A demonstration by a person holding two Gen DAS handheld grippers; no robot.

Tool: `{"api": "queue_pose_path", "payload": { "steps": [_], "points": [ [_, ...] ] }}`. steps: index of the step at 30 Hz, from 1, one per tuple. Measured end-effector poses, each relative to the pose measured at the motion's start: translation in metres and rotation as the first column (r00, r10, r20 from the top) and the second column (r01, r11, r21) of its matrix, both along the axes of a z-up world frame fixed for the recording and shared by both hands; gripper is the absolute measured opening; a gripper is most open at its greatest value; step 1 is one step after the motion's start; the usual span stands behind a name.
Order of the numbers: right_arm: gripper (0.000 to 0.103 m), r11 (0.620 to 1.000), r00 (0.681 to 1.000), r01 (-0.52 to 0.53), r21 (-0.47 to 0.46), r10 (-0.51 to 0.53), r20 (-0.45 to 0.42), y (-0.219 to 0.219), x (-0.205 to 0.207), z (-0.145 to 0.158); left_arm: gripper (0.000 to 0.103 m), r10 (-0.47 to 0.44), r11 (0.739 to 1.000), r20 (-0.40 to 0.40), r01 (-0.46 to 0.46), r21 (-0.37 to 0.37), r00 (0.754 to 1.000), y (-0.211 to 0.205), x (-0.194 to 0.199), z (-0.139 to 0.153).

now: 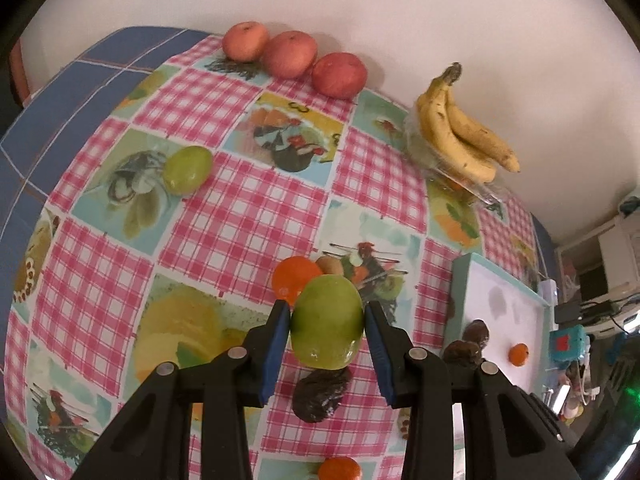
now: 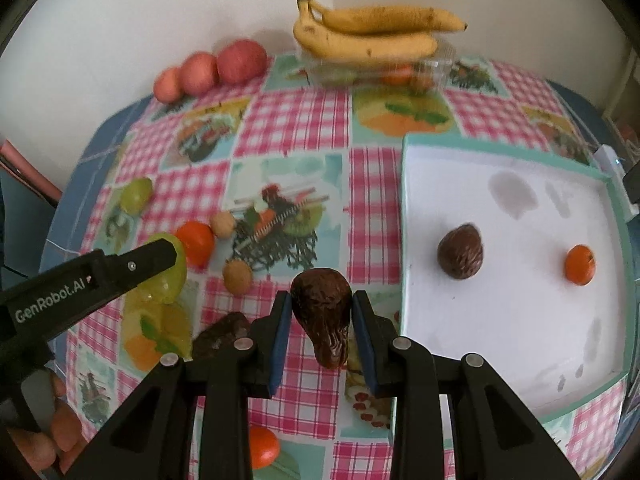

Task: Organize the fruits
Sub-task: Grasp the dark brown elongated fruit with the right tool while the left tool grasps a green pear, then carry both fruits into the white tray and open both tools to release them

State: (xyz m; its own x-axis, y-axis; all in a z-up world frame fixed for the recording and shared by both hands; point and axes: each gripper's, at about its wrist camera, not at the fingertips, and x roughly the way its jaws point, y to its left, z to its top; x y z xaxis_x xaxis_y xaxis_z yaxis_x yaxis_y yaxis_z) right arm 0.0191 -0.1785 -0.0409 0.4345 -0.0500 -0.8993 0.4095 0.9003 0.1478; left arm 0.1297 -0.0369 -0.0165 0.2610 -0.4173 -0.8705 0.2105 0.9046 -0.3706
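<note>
My left gripper [image 1: 326, 320] is shut on a green fruit [image 1: 327, 326] and holds it above the checked tablecloth; it also shows in the right wrist view [image 2: 168, 276]. My right gripper [image 2: 320, 316] is shut on a dark brown avocado [image 2: 322, 316], just left of the white tray [image 2: 404, 200]. The tray holds another brown avocado [image 2: 460, 252] and a small orange [image 2: 580, 264]. A second green fruit [image 1: 187, 170] lies at the left. An orange [image 1: 294, 278] sits behind my left gripper.
Three red apples [image 1: 294, 54] line the wall. Bananas [image 1: 464, 128] rest on a clear plastic box [image 2: 436, 66]. Two small brown nuts [image 2: 237, 276], another brown avocado [image 1: 320, 396] and an orange [image 1: 340, 469] lie on the cloth.
</note>
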Motion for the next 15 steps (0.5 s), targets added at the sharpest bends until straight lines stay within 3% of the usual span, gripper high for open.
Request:
{"api": "queue_pose_path", "payload": {
  "steps": [7, 15],
  "points": [
    [0.032, 0.998, 0.998, 0.059, -0.033, -0.059, 0.007, -0.020, -0.010, 0.017, 0.041, -0.038, 0.999, -0.006, 0.038, -0.015, 0.999, -0.017, -0.007, 0.002],
    [0.032, 0.972, 0.973, 0.226, -0.063, -0.229, -0.040, -0.082, -0.045, 0.017, 0.041, -0.142, 0.990, 0.010, 0.142, -0.021, 0.990, -0.054, -0.034, 0.012]
  ]
}}
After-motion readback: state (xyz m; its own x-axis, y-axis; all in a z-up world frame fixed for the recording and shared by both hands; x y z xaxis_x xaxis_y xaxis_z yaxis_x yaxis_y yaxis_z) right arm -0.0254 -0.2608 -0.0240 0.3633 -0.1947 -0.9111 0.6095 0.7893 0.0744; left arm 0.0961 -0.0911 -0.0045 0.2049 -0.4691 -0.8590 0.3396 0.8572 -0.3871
